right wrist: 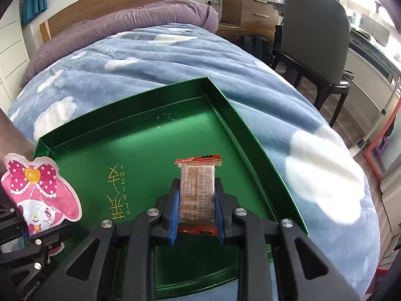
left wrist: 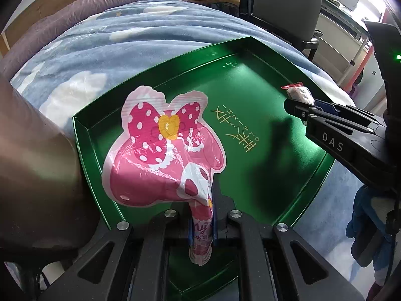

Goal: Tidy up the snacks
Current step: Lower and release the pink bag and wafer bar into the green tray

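Observation:
A shallow green tray (left wrist: 250, 80) (right wrist: 140, 135) with gold lettering lies on the bed. My left gripper (left wrist: 201, 228) is shut on the bottom of a pink cartoon-shaped snack pouch (left wrist: 160, 150), which hangs over the tray's left half. The same pouch (right wrist: 37, 188) and the left gripper (right wrist: 47, 235) show at the left of the right wrist view. My right gripper (right wrist: 196, 205) is shut on a small snack bar in a red-edged wrapper (right wrist: 198, 190), held over the tray's right part. In the left wrist view the right gripper (left wrist: 297, 105) comes in from the right with that bar (left wrist: 299, 91).
The tray rests on a blue blanket with white clouds (right wrist: 175, 57). A purple duvet (right wrist: 125, 22) lies at the head of the bed. A dark chair (right wrist: 315, 37) and a wooden drawer unit (right wrist: 250, 7) stand to the right of the bed.

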Tool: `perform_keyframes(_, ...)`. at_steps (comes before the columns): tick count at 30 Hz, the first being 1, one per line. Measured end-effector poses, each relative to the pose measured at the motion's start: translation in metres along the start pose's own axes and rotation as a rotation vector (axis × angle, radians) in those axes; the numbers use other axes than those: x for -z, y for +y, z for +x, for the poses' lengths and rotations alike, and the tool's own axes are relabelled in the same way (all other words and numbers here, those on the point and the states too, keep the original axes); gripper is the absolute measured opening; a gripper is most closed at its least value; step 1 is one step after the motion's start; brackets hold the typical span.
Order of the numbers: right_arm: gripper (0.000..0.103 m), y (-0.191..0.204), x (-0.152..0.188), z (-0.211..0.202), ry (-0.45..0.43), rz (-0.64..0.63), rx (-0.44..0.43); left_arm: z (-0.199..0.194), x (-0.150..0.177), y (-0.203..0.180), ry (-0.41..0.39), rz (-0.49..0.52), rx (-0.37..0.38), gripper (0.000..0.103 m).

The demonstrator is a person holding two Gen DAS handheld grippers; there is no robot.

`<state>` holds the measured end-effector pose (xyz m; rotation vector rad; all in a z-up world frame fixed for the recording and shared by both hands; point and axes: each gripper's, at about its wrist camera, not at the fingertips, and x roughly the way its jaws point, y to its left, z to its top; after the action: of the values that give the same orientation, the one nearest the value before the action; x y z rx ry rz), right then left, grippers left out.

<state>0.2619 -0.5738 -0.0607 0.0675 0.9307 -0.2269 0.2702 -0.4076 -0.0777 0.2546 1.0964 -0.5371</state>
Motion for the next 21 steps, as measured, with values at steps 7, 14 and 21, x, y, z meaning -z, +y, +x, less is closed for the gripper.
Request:
perform_keyframes(7, 0.053, -0.001, 0.008, 0.005, 0.03, -0.004, 0.008, 0.006, 0.001, -0.002, 0.026, 0.028, -0.012, 0.012)
perform_keyframes(14, 0.057, -0.002, 0.01, 0.004, 0.05, -0.009, 0.021, 0.005, 0.001, -0.001, 0.042, 0.032, -0.003, 0.037)
perform_keyframes(21, 0.099, -0.002, 0.001, -0.022, -0.004, -0.005, 0.022, -0.014, -0.002, 0.0, -0.006, 0.036, -0.027, 0.05)
